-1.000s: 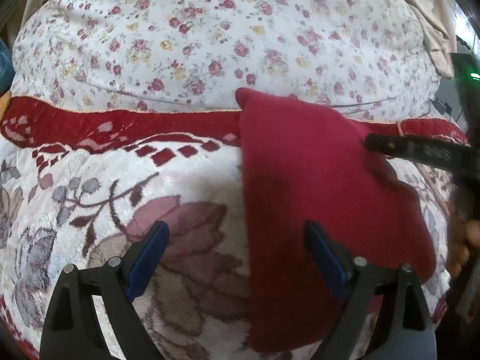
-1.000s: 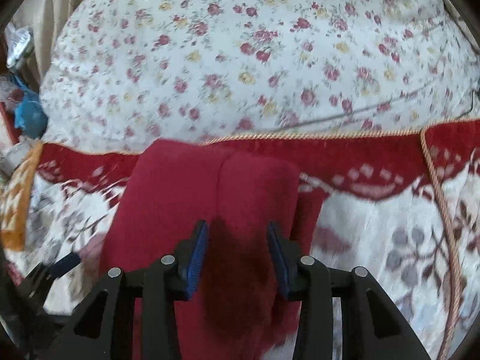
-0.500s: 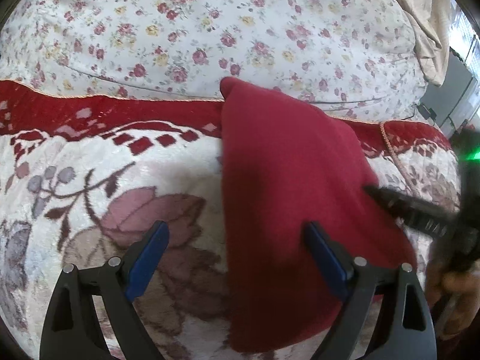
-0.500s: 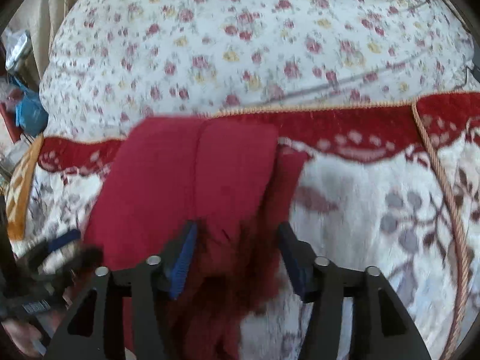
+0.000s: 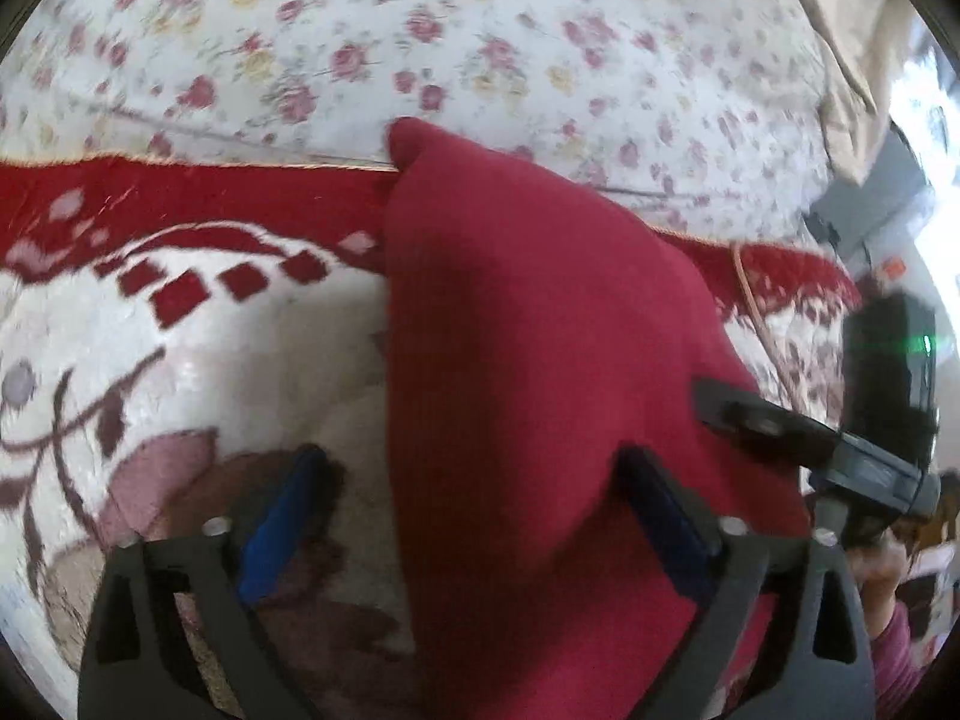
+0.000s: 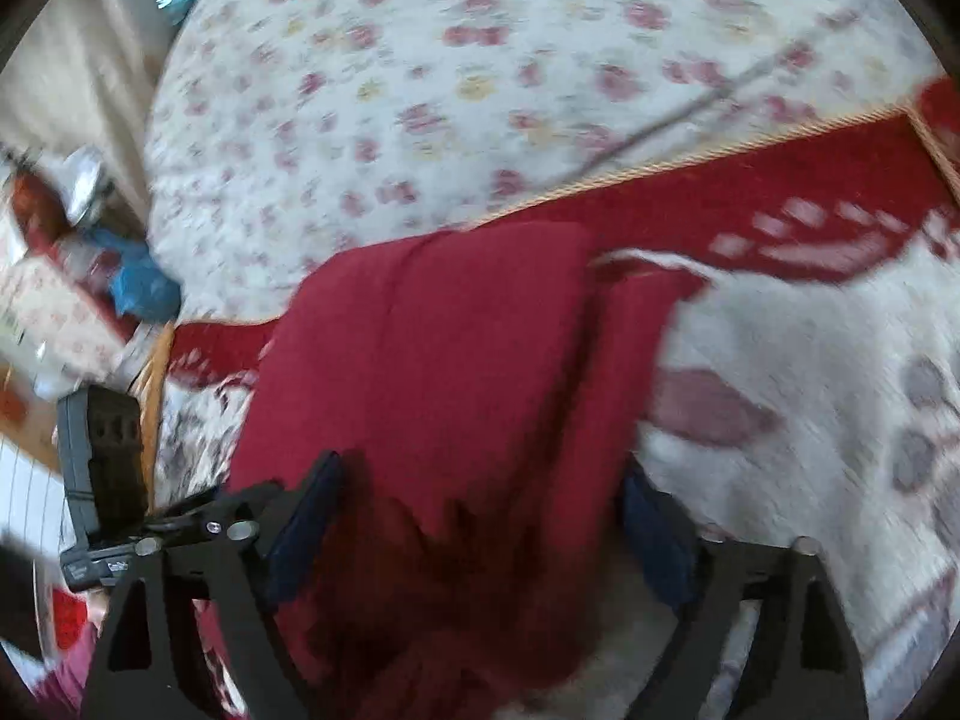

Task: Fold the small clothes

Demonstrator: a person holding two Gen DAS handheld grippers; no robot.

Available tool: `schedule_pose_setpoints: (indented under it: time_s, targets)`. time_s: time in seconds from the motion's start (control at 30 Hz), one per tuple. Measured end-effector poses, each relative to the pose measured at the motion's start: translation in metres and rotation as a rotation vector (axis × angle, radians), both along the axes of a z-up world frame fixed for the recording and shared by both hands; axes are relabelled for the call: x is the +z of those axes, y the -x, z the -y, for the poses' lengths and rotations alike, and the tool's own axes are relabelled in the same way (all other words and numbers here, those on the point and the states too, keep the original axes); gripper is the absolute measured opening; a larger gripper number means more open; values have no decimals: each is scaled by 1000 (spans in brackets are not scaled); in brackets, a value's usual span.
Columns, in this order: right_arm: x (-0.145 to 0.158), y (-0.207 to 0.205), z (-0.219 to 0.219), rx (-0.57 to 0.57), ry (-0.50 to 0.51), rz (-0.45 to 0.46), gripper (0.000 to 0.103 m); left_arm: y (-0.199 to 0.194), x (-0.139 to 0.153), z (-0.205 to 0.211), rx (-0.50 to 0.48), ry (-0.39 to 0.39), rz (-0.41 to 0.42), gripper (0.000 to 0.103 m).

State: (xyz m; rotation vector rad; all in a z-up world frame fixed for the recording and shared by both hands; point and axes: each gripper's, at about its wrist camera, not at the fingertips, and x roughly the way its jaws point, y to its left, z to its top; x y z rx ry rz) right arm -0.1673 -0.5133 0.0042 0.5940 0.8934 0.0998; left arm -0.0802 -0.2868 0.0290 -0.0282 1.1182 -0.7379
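The red garment point(image 5: 540, 372) lies folded on the patterned blanket point(image 5: 180, 360), its long axis running away from both grippers. Its near end sits between the parted fingers of the right gripper point(image 6: 480, 528), which have just been opening and seem released, though blur hinders. The left gripper point(image 5: 474, 516), its jaws just narrowing but still unclenched, straddles the garment's left edge.

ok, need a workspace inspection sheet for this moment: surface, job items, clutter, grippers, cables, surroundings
Surface: patterned blanket with a red border, lying over a floral sheet.
Job's things: one red garment, partly folded, lying on the blanket.
Clutter: blue item and packaging beside the bed, blurred.
Grippers: left gripper open, its jaws have just been closing, garment edge between them; right gripper open, its jaws have just been opening, garment between them.
Cables: a dark cable near grey equipment, right edge of the left wrist view.
Surroundings: beige fabric beyond the bed.
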Motion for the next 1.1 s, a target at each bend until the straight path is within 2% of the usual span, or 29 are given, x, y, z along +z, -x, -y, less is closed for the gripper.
schedule_pose_setpoints:
  time_s: [0.03,0.1,0.23,0.33,0.37,0.43,0.53,0.6,0.7,0.77,0.87,0.93,0.97,1.0,1.03,1.1]
  targets:
    - [3,-2,-2,-1,11,0,62,2,3,2,-25,21,-17,58]
    - [16,1,-9,15,25,20,50,8,14,3,-19,2,-9,49]
    - [42,18,-20,52,-45,54,46,22,41,-18,-14,35,-37,44]
    - [61,36,-45,115,-62,72,46,48,68,-49,-6,29,-6,44]
    - [61,39,-56,135,-58,62,47,58,72,-60,2,19,3,46]
    - [48,45,-74,158,-56,23,60,74,67,-76,38,-22,-5,47]
    - [33,54,-88,124,44,-68,64,90,33,-90,88,-144,-33,55]
    - [44,71,-90,105,77,-42,64,95,34,-99,121,-129,-21,67]
    - [74,97,-103,130,146,32,64,102,56,-106,165,-143,76,80]
    - [89,108,-120,182,178,69,57,106,69,-107,201,-128,142,88]
    - [95,115,-151,233,217,116,43,110,72,-105,238,-142,188,89]
    - [76,112,-167,269,279,71,32,112,68,-99,253,-164,227,89]
    - [68,111,-171,262,325,42,30,113,64,-99,258,-176,244,89]
    - [52,109,-171,224,415,-16,21,113,60,-97,258,-187,257,89]
    - [40,109,-167,196,453,-51,8,114,57,-98,254,-191,268,89]
    - [32,114,-158,161,408,-42,6,116,51,-97,252,-186,306,89]
